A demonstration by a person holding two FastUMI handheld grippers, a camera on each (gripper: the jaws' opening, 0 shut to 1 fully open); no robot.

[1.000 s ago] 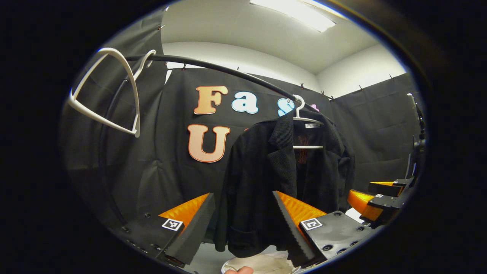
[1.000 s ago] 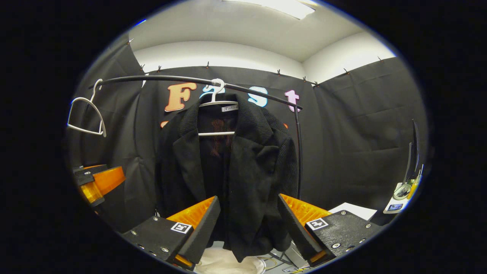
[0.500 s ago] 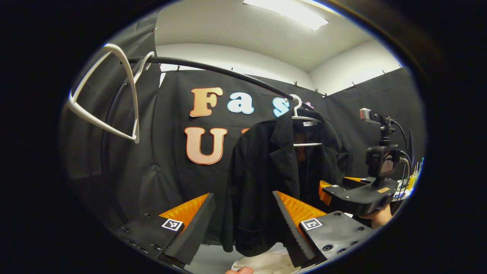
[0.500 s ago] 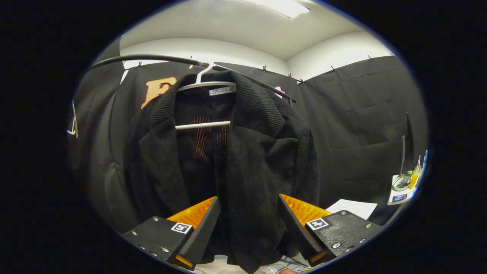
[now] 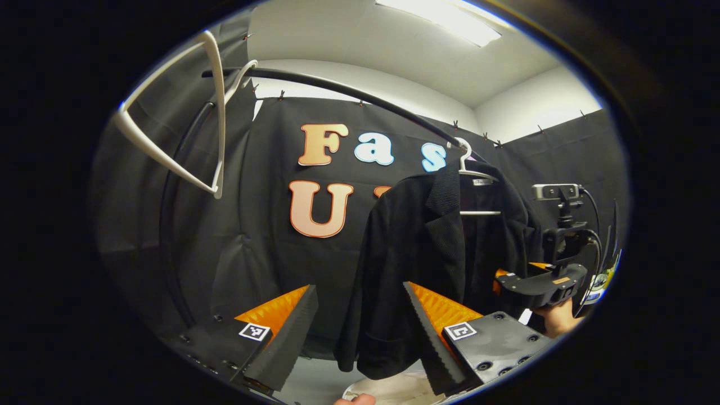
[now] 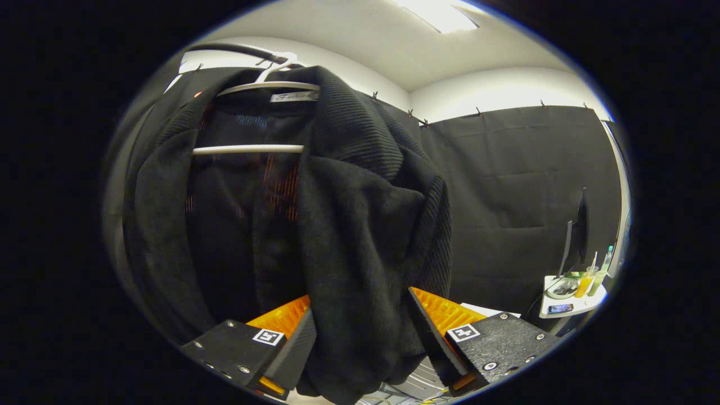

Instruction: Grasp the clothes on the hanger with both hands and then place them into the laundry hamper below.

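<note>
- A booth hung with black cloth under a white ceiling is seen; a black rail (image 5: 360,98) curves across it.
- A black jacket (image 5: 427,264) is hung on a white hanger (image 5: 469,171) at the rail's far end; its collar is ribbed and its front napped, with a pocket low down.
- An empty hanger (image 5: 185,118) is hooked at the rail's near end.
- The left gripper (image 5: 360,326) is held spread before the jacket's hem, not touching.
- The right gripper (image 6: 360,343) is parted around the jacket's front panel (image 6: 360,253); whether cloth is pressed cannot be told.
- A white hamper (image 5: 394,388) is glimpsed below the jacket.
</note>
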